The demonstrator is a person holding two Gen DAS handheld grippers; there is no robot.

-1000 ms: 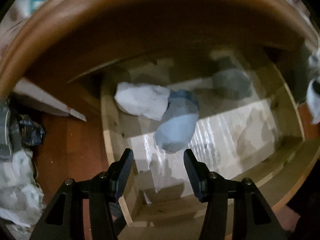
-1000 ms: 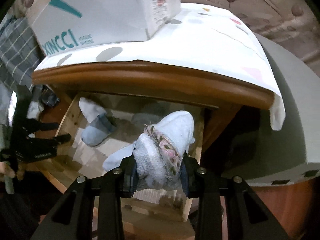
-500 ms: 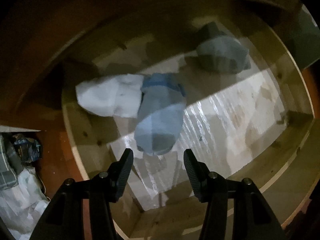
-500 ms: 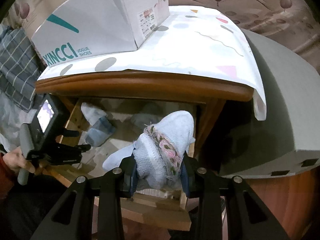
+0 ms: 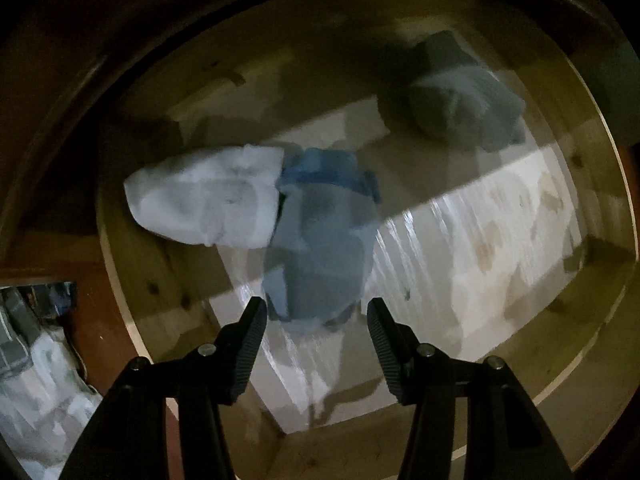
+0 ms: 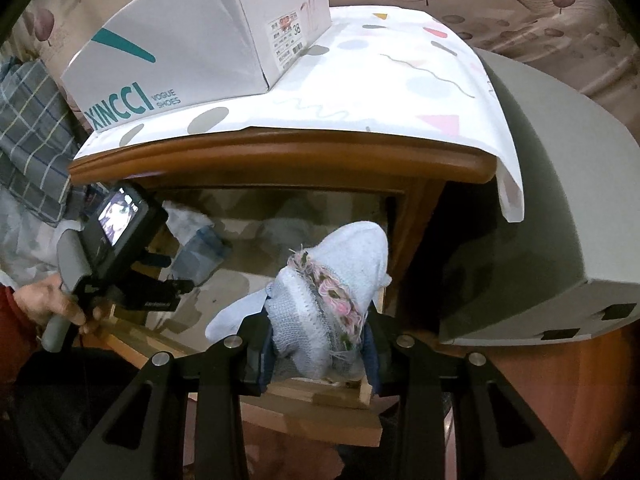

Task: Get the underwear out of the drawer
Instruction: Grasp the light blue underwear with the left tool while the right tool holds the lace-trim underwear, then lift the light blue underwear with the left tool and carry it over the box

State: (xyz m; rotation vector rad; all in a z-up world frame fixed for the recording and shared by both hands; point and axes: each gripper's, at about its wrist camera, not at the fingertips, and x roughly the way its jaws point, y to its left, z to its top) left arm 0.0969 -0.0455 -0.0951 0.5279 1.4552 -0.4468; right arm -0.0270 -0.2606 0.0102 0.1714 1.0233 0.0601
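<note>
Your left gripper [image 5: 316, 320] points straight down into the open wooden drawer [image 5: 592, 184]; its fingers are spread with nothing between them, and they hang just above the near end of a folded blue garment [image 5: 320, 240]; that blue piece lies on the drawer's pale lined floor, with a white folded garment [image 5: 204, 206] touching its left edge, and a grey-blue bundle [image 5: 464, 104] sits well apart in the far right corner.

Your right gripper [image 6: 316, 344] is held over the drawer's front right corner; its fingers pinch a pale blue and white knit piece with a pink floral band [image 6: 332, 292], so one item is already lifted clear while three remain inside.

Likely risks: the drawer interior is dim and the left view is blurred, so you may misjudge depth and strike the drawer floor with the tips; because the blue and white pieces touch, closing near their shared edge could snag both, or drag the white one sideways; grabbing only the loose near end of the blue fold may let it unfurl and slip out on the way up; the held knit piece is soft and bulges past the pads, so any slackening of your right grip could drop it back into the drawer; the cabinet's top edge [image 6: 280, 156] overhangs the drawer, so lifting backward could bump it.
</note>
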